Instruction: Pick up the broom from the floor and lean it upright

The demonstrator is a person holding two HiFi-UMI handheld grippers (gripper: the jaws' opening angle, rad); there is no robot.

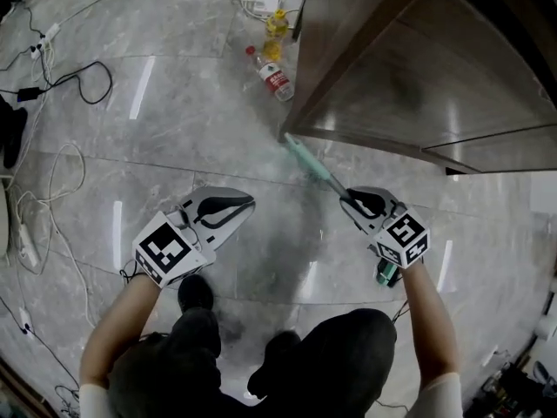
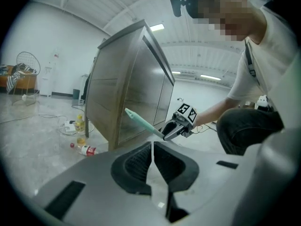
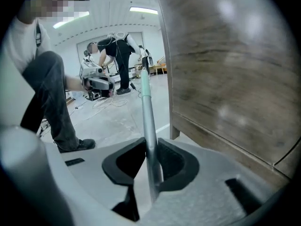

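- Grey broom handle [image 1: 315,165], mint-green at its tip, is pinched by the right tongs [image 1: 350,200] and slants up toward the wooden cabinet [image 1: 409,68].
- Left tongs [image 1: 246,202] are pressed together and hold nothing.
- Pickup looks done; leaning the broom upright is yet to do.

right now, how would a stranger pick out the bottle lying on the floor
Find the big wooden cabinet, then the grey floor off its corner. The bottle lies on its side there: clear, with a red cap and red label, unlike the yellow bottle standing beside it.
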